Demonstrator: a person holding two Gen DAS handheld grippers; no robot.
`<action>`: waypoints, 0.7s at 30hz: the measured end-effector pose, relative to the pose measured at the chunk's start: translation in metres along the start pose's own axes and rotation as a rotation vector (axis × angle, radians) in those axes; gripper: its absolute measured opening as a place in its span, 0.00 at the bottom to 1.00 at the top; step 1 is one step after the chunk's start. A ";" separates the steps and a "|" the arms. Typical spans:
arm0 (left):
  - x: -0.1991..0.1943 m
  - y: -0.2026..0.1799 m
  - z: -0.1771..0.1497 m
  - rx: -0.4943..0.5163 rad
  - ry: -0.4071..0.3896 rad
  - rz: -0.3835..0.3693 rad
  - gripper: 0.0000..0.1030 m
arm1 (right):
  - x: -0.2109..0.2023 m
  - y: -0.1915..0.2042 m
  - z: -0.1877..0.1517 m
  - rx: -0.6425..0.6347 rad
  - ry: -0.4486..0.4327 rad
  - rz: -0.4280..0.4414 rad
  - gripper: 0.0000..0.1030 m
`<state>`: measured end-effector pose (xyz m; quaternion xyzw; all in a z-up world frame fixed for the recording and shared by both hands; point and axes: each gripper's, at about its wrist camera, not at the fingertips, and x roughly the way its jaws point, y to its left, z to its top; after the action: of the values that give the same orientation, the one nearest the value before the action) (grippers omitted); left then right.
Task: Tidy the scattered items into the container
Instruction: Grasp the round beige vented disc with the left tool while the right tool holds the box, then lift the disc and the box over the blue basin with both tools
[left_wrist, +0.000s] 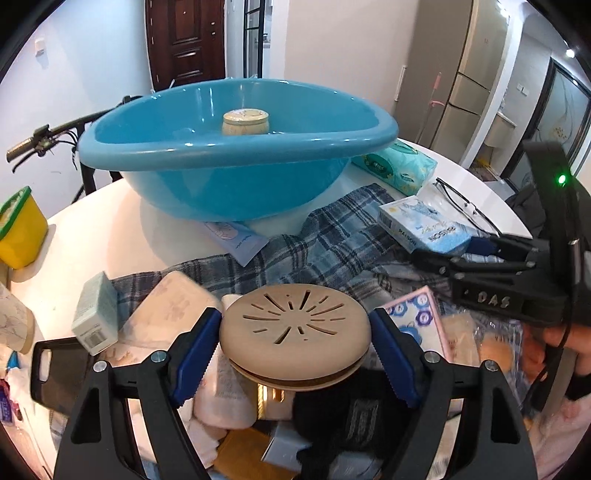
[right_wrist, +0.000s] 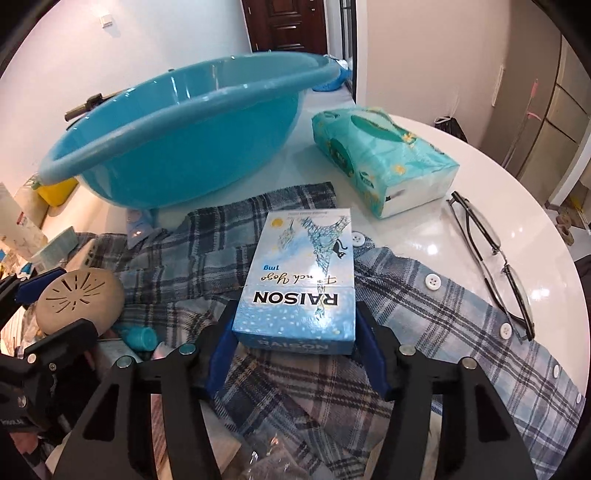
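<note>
On the desk (right_wrist: 424, 206): round white top, cluttered; blue plastic basin (left_wrist: 236, 177) at the far side, one small cream jar (left_wrist: 245, 122) already inside it.
Left tongs (left_wrist: 295, 354): standing wide, blue pads touching both sides of a round beige vented disc (left_wrist: 295, 328), so gripping it. Disc looks lifted clear of the pile below, near side of the basin, not yet over the rim.
Right tongs (right_wrist: 293, 354): abt half open, pads astride the near end of a blue RAISON cigarette box (right_wrist: 299, 288). Pads look to touch its sides; box appears to rest on the plaid shirt (right_wrist: 424, 314) w/ its near end raised, firm squeeze hard to confirm.
Still loose: teal tissue pack (right_wrist: 380, 162) right of basin, eyeglasses (right_wrist: 491, 258) on bare desk just beside shirt, blue tube (left_wrist: 236, 240) w/ far end under basin edge, small pale box (left_wrist: 94, 314), more bits in the near pile.
Step (my read): disc to go up & over the rim; box grab being settled.
Risk 1: disc held only at its edges, smooth curved rim — could pop out if tilted or bumped on the basin lip.
Risk 2: box gripped at one end only — may pivot, sag or slip on lift; thin card could crush if squeezed hard.
Risk 3: shirt cloth snagging under the box, dragging glasses toward desk edge.
Risk 4: both tongs close together; could collide heading for the same basin.
</note>
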<state>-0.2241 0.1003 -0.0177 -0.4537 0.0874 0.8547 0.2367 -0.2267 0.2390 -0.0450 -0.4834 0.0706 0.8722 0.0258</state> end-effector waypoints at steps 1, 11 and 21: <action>-0.002 0.001 -0.001 -0.004 -0.003 0.004 0.81 | -0.004 0.001 -0.001 -0.003 -0.008 0.002 0.57; -0.040 0.011 -0.014 -0.055 -0.074 0.008 0.80 | -0.039 0.012 -0.007 -0.012 -0.078 0.037 0.57; -0.075 0.019 -0.028 -0.112 -0.152 0.035 0.80 | -0.074 0.029 -0.014 -0.027 -0.158 0.068 0.57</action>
<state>-0.1770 0.0494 0.0268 -0.3986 0.0293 0.8941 0.2021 -0.1788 0.2102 0.0128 -0.4109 0.0726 0.9088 -0.0048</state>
